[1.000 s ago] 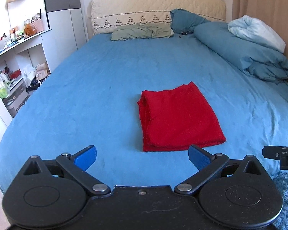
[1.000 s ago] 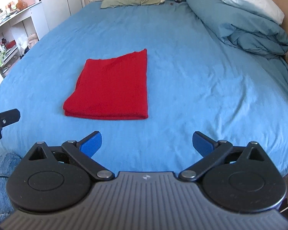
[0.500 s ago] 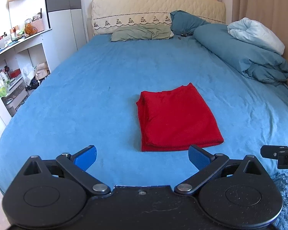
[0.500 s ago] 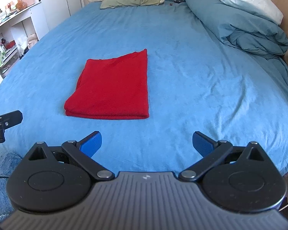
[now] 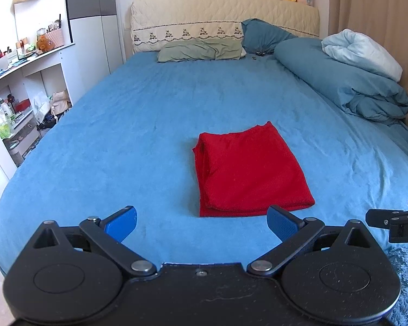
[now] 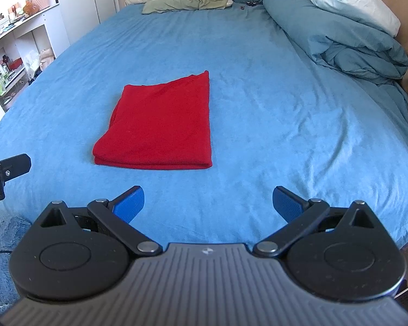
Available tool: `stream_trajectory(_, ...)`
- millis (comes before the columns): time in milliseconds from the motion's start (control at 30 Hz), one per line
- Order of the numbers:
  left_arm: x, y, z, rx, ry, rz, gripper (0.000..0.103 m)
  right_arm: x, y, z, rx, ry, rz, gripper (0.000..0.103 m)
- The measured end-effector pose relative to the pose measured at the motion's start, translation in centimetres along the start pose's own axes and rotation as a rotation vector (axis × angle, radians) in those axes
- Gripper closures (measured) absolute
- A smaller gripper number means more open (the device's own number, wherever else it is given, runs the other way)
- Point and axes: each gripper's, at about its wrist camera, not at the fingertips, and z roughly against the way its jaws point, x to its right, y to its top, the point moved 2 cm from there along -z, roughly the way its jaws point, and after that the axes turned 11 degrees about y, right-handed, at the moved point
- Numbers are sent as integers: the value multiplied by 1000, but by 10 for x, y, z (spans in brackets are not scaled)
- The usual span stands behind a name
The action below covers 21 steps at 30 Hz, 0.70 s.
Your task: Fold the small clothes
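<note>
- Ahead of both tongs, the bed (image 5: 122, 135) lies bare, only the folded red cloth (image 5: 247, 168) resting there.
- Right of the tongs, the heaped duvet (image 6: 340, 32) blocks that edge.
- Far ahead, pillows (image 5: 201, 51) line the headboard.

A folded red garment (image 5: 251, 169) lies flat on the blue bedsheet (image 5: 122, 135), beyond the left gripper (image 5: 201, 221), whose blue fingertips (image 5: 121, 222) are spread wide and empty. The right gripper (image 5: 394, 221) pokes in at the right edge.
</note>
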Motion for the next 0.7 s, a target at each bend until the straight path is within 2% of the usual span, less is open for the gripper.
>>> stream_trajectory(700, 1, 2, 4, 11, -2, 9, 0, 2, 1, 1, 0, 6, -1, 0)
